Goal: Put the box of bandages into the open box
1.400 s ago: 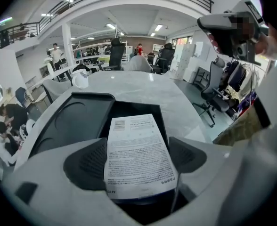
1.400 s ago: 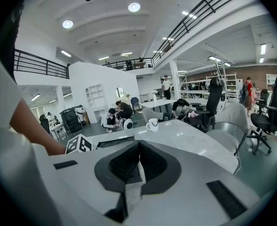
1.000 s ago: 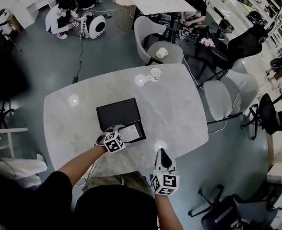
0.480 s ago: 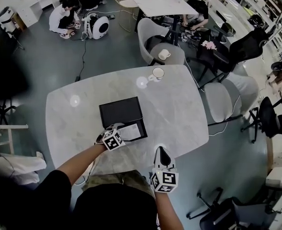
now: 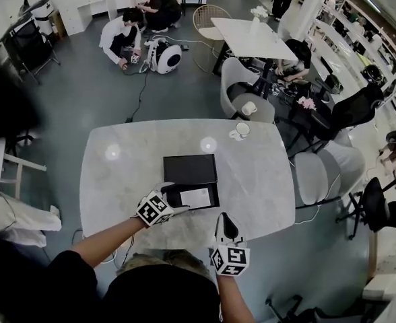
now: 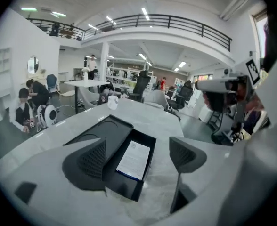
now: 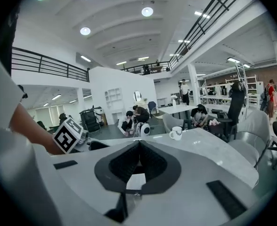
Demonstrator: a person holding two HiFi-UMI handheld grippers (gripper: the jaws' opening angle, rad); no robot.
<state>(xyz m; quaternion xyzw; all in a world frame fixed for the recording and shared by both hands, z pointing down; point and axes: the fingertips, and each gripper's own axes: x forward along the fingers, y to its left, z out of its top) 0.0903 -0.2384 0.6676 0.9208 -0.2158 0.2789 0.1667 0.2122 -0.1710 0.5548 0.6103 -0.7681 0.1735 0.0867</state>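
Note:
The open black box [image 5: 199,197] lies on the marble table [image 5: 110,180], its lid [image 5: 190,169] flat just beyond it. A white box of bandages [image 5: 198,197] rests inside the base; in the left gripper view the bandage box [image 6: 134,159] shows a blue edge. My left gripper [image 5: 173,195] stands open at the box's near left corner, jaws wide apart and holding nothing [image 6: 138,157]. Near the table's front edge, my right gripper [image 5: 226,222] is shut, its pads meeting with nothing between them [image 7: 138,157].
A white mug [image 5: 239,130] stands at the table's far right edge. Grey chairs [image 5: 248,99] and a second table [image 5: 252,38] are beyond it, another chair [image 5: 319,170] at the right. Two people crouch on the floor by a round white device [image 5: 164,56].
The head view has swung, so the table now sits lower and farther right. My left gripper has drawn slightly back from the bandage box. The right gripper keeps its place.

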